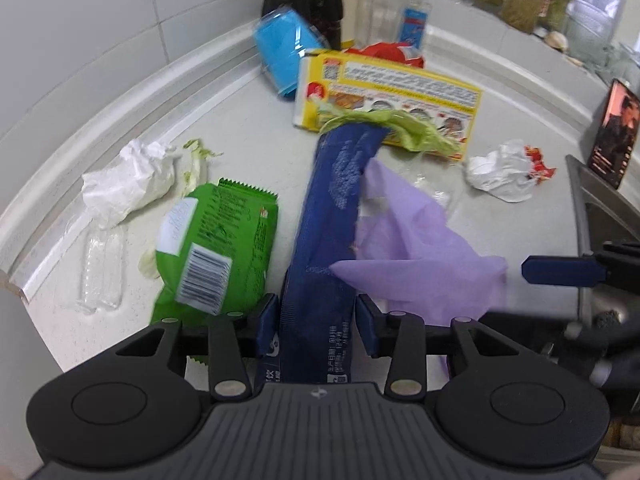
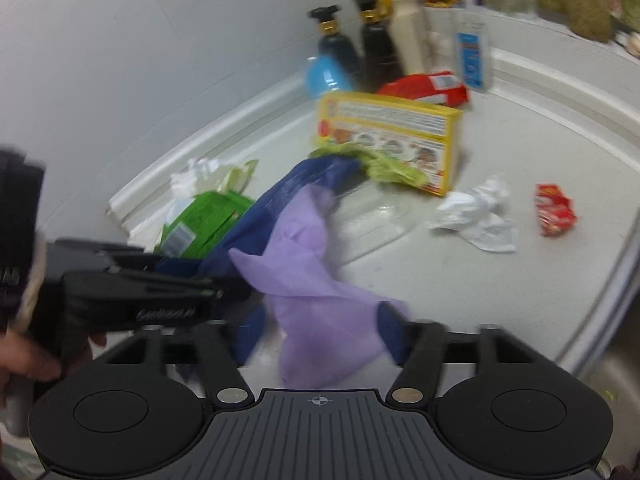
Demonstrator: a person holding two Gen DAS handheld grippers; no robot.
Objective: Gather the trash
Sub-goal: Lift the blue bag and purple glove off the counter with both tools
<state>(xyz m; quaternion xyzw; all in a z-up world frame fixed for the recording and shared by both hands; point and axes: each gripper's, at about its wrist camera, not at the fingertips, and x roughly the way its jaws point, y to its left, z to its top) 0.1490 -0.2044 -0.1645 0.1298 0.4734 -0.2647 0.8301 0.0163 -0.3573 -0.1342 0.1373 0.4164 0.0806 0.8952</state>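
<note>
On the counter, two crumpled tissues; left gripper loosely straddles one blue wrapper, right gripper wide.

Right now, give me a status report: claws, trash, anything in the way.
Left claw open around the blue wrapper. Right claw open, purple bag between its fingers. Green packet lies close beside the wrapper.
</note>
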